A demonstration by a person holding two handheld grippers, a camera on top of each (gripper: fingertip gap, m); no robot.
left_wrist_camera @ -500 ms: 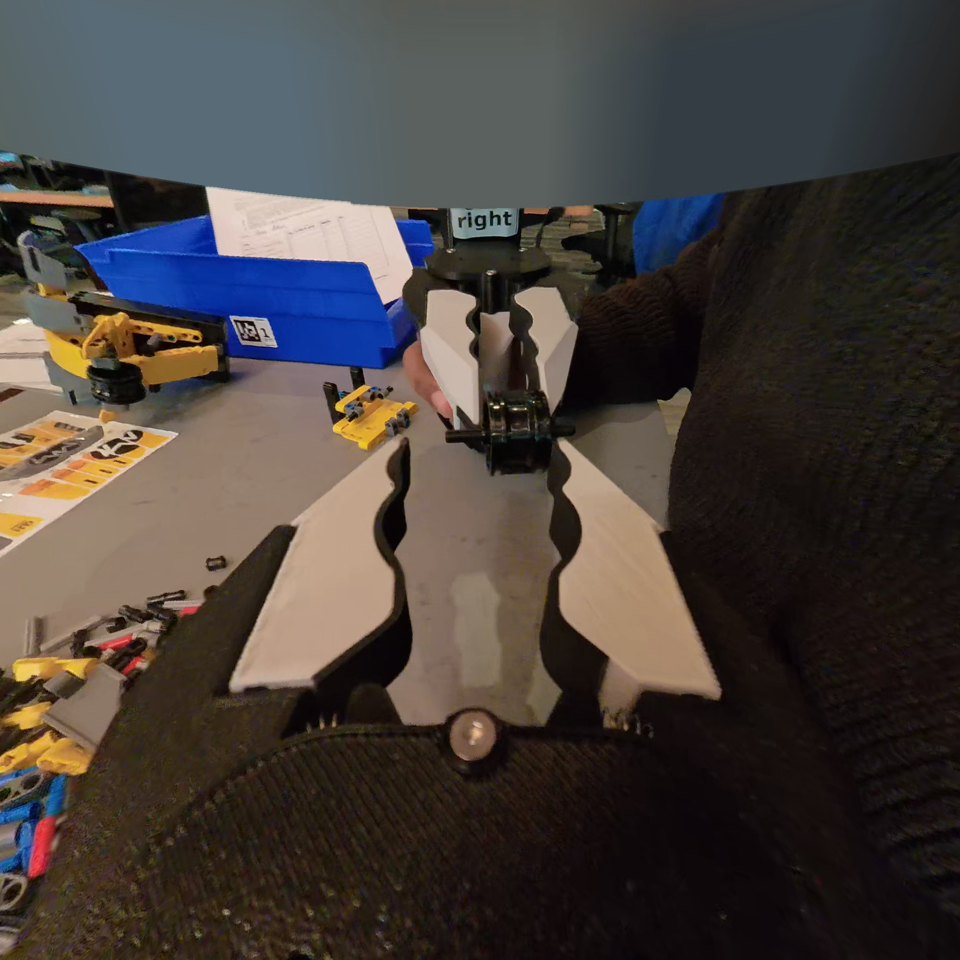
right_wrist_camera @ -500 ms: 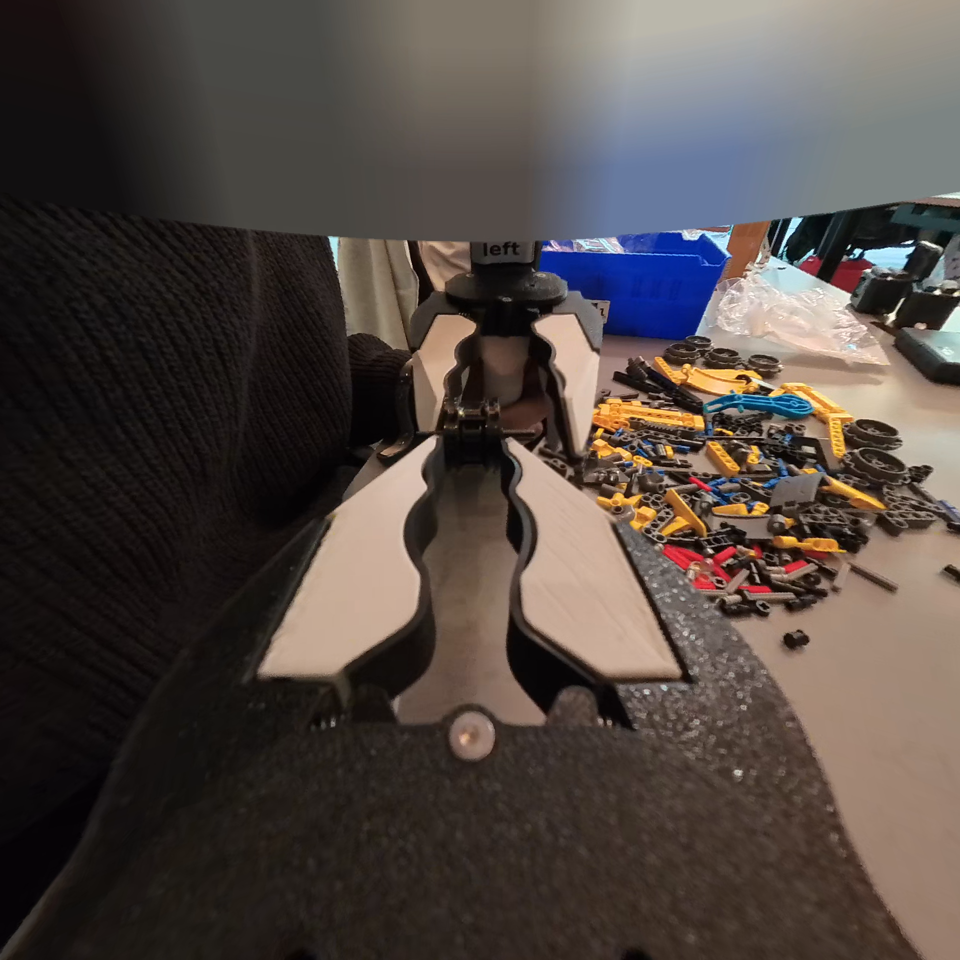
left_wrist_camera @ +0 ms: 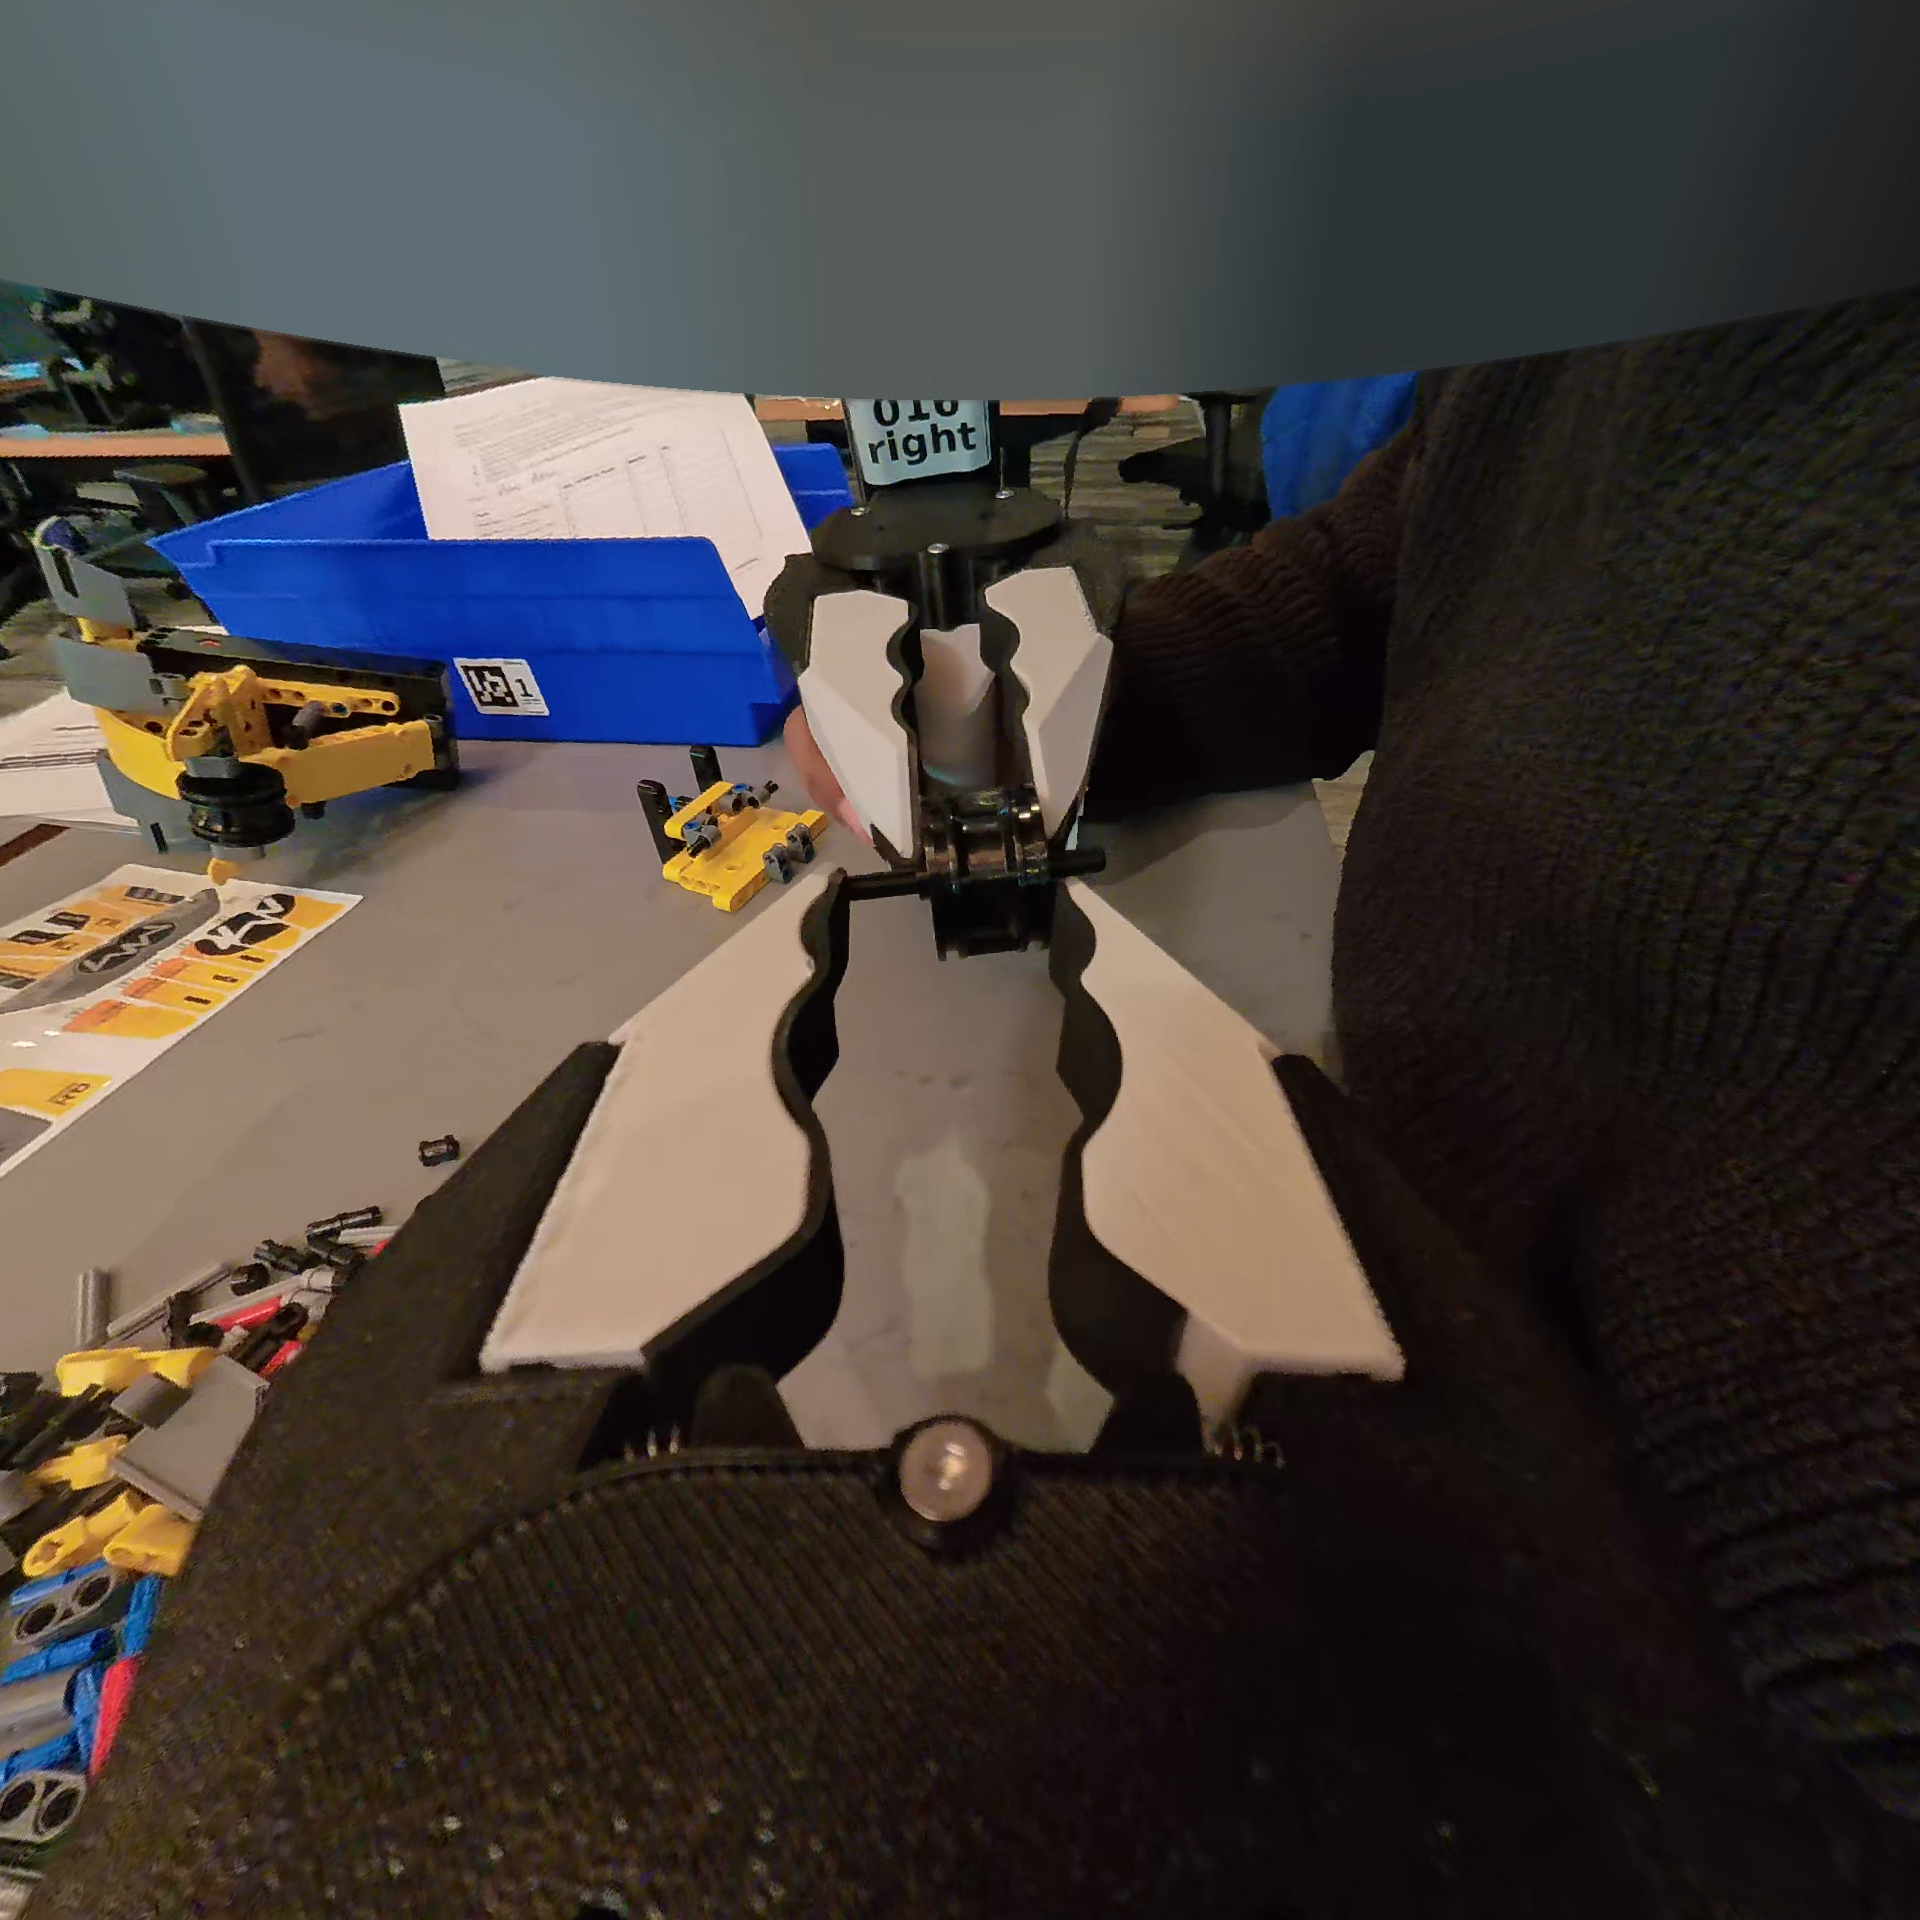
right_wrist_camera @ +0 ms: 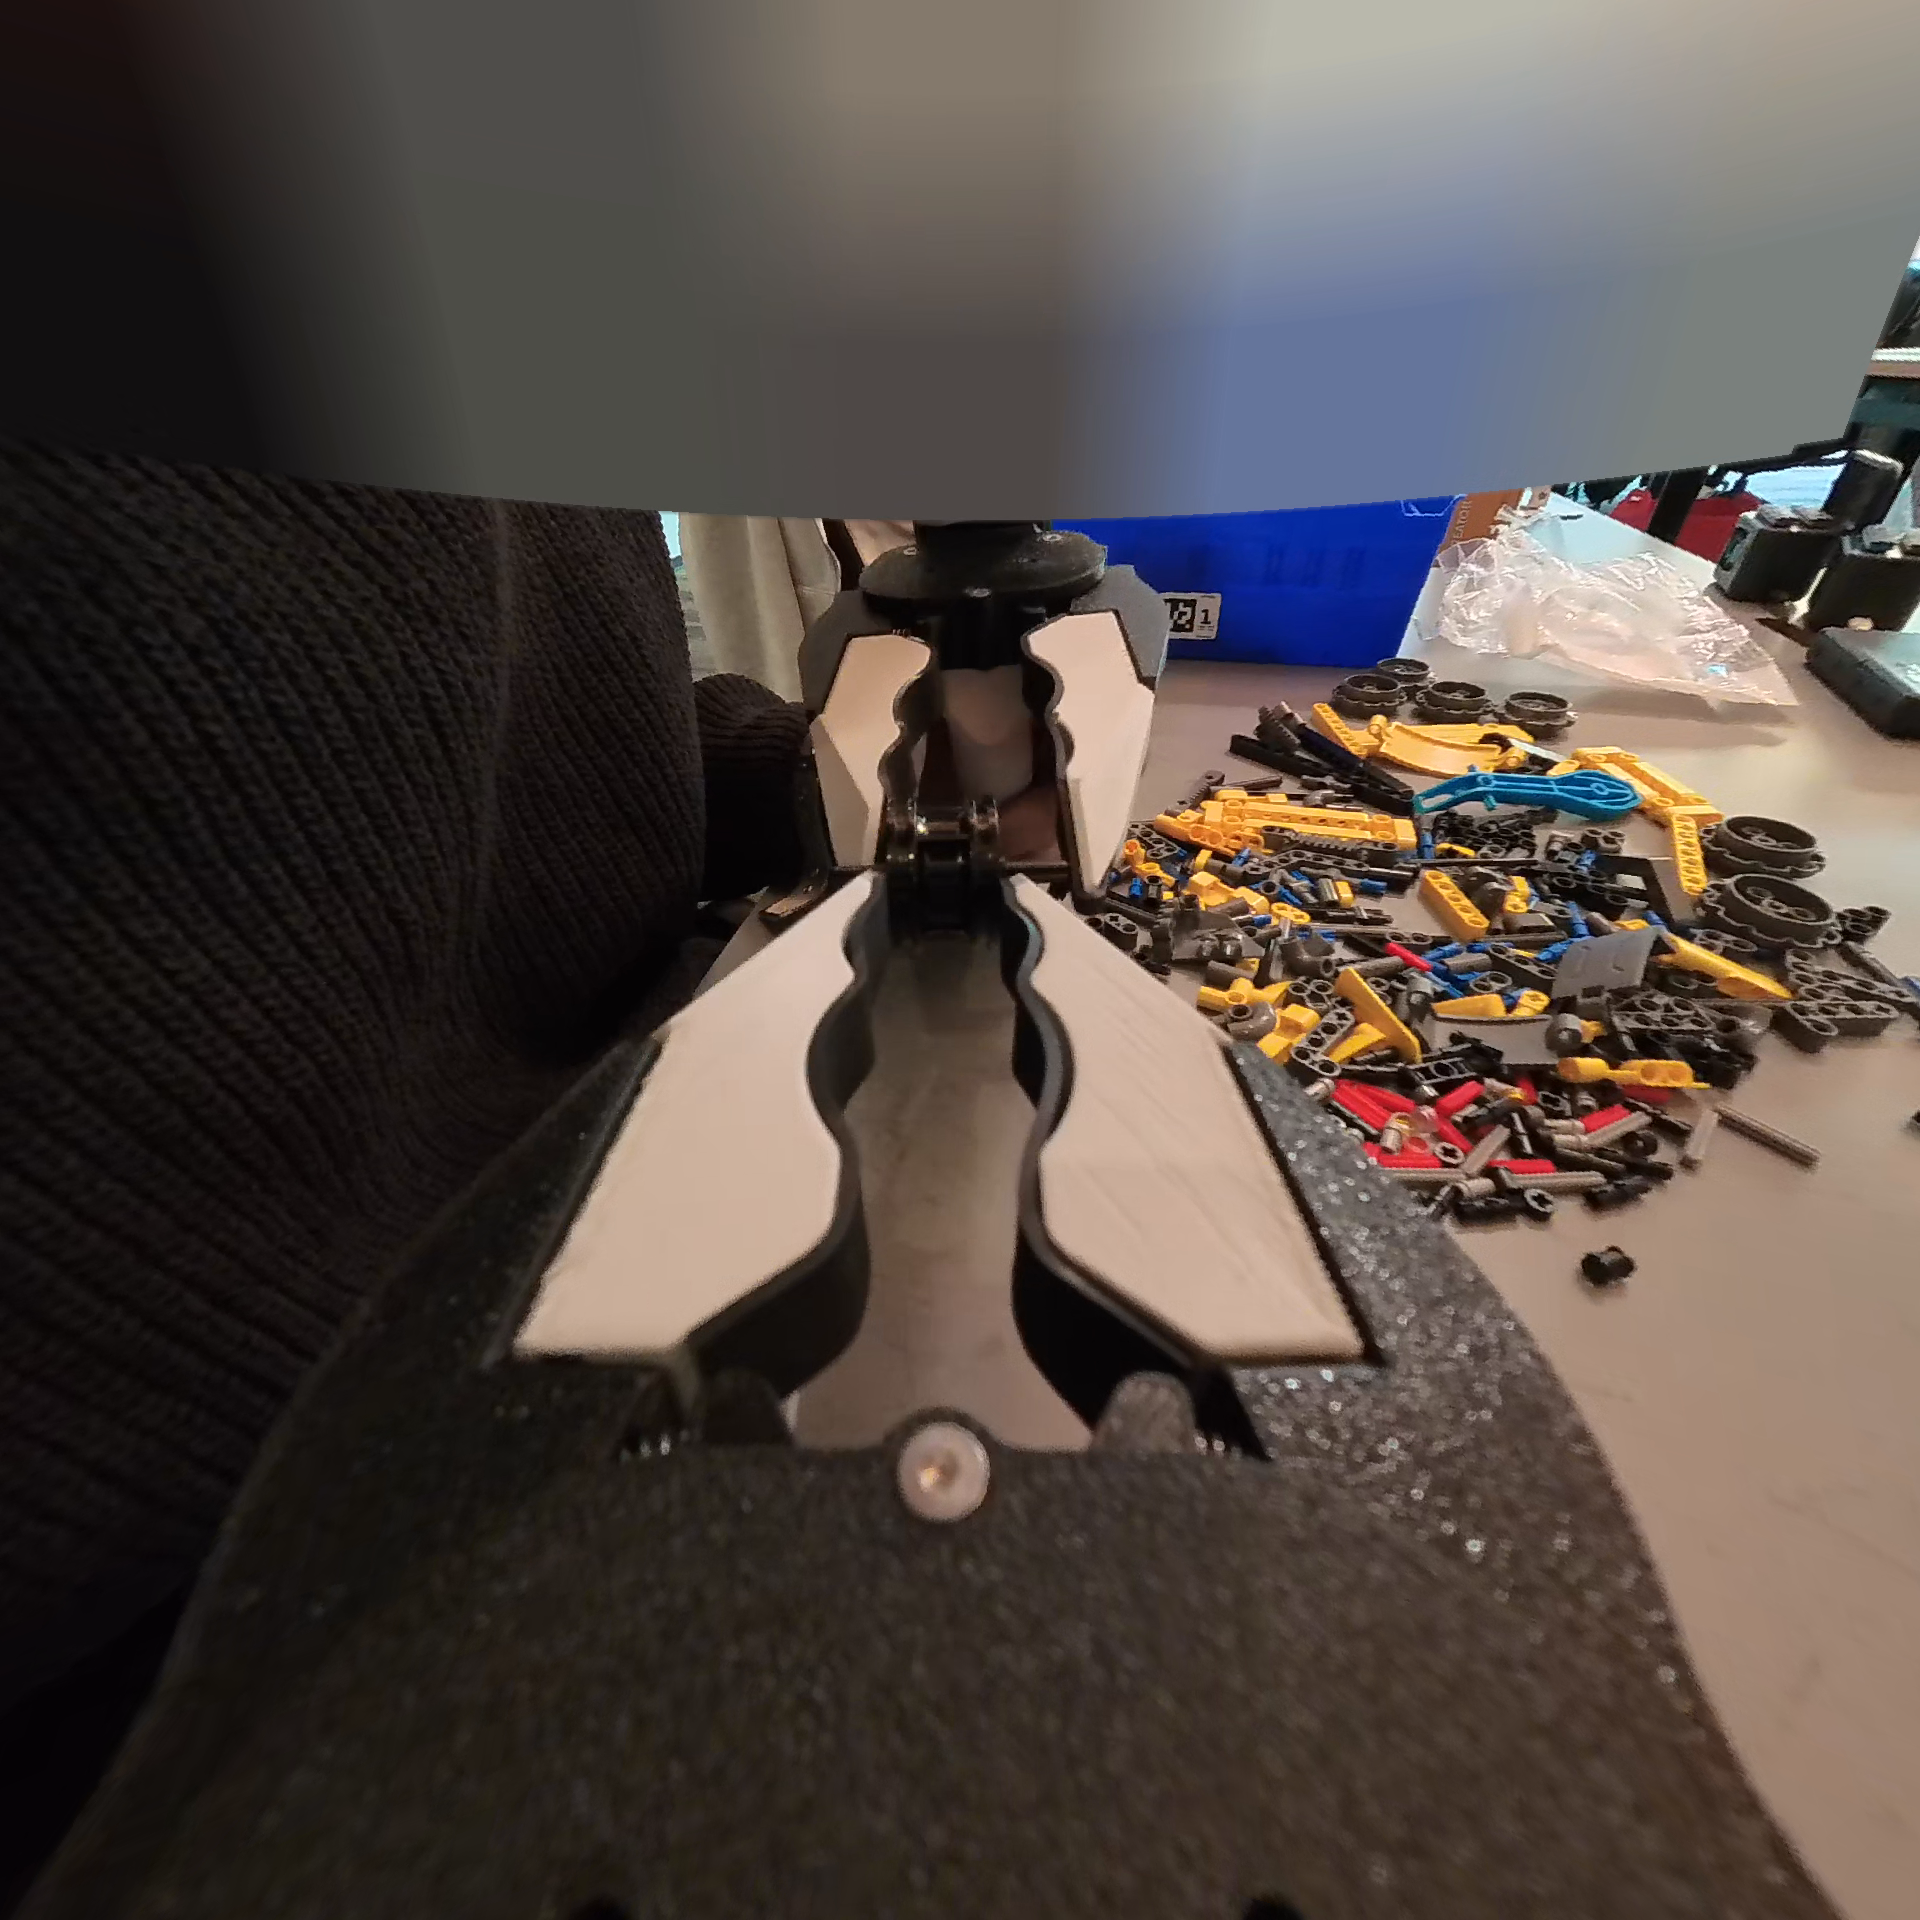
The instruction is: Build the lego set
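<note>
Above the grey bench [left_wrist_camera: 436, 997], the two grippers meet tip to tip: the right hand-held gripper [left_wrist_camera: 971, 847] is clamped on a black wheel part [left_wrist_camera: 982, 883] with an axle sticking out both sides, while the left hand-held gripper [left_wrist_camera: 945, 899] has its fingers spread apart on either side of that part, its left fingertip [left_wrist_camera: 826, 904] at the axle's end. Left of them lie a small yellow assembly [left_wrist_camera: 738, 847], a larger yellow model [left_wrist_camera: 249, 727], a blue bin [left_wrist_camera: 499, 613] and a sticker sheet [left_wrist_camera: 125, 966]; in the right wrist view a pile of loose bricks [right_wrist_camera: 1507, 956] spreads to the right.
</note>
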